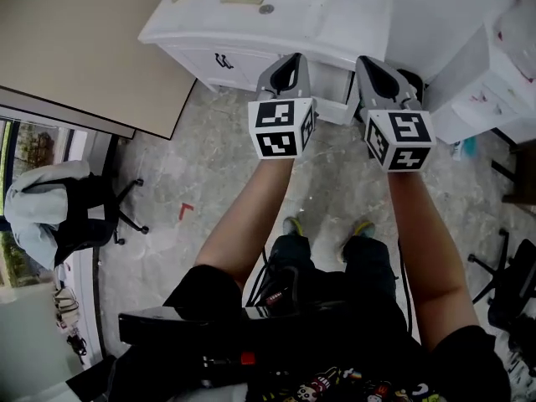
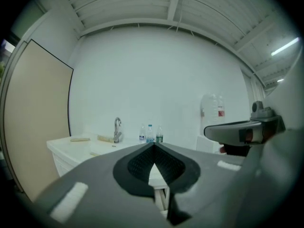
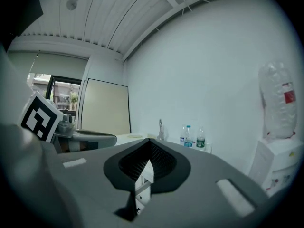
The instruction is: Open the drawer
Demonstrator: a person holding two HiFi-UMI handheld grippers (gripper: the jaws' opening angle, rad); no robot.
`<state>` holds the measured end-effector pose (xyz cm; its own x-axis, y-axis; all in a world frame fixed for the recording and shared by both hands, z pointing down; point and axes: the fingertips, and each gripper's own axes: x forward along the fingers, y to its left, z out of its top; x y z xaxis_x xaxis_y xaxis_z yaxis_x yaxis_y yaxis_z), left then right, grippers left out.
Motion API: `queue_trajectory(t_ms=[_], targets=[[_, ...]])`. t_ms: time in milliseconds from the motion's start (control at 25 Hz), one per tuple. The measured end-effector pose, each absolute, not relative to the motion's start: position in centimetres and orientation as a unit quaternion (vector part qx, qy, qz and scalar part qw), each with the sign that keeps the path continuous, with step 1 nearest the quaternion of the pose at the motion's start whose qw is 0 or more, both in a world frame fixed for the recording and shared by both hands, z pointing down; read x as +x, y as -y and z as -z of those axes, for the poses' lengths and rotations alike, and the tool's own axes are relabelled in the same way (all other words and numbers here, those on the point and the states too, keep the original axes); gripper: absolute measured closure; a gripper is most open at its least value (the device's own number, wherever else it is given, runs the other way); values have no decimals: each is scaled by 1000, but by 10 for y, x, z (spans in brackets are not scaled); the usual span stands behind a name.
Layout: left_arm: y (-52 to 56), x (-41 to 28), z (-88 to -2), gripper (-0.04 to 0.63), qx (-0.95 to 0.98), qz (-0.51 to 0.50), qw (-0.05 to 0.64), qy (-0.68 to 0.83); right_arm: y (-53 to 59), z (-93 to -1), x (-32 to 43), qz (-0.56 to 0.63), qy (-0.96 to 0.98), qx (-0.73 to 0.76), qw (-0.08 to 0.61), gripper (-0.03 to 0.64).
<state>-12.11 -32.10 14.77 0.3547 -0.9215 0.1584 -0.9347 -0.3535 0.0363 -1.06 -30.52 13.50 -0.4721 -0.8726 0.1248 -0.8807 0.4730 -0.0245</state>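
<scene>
— Jaws?
— Pressed together at the tips on left gripper (image 2: 153, 145) and right gripper (image 3: 149, 141) (nothing pinched).
— Drawer (image 1: 221, 60)?
— Shut, untouched, in the white cabinet (image 1: 293, 25) front, left of both grippers.

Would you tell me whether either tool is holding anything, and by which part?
Nothing is held: the left tool and the right tool both have their jaws together with nothing between them.
</scene>
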Motion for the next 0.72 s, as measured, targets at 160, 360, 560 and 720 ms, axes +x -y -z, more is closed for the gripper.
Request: queue_trajectory(t_ms=[160,360,560,720], targets=[[303,-126,-103,585,820,-34,57,568,290,-90,-4,-27,852,522,38,595],[282,-130,-94,585,825,-31,57,561,271,-83,-9,-19,844,535,39,595],[255,-147,-100,585,823,-39,62,563,253,-97,-29,-32,845,532,40,595],[247,-143,-94,585,828,-40,53,557,246,-92,-35,-28,847,530,35,595]])
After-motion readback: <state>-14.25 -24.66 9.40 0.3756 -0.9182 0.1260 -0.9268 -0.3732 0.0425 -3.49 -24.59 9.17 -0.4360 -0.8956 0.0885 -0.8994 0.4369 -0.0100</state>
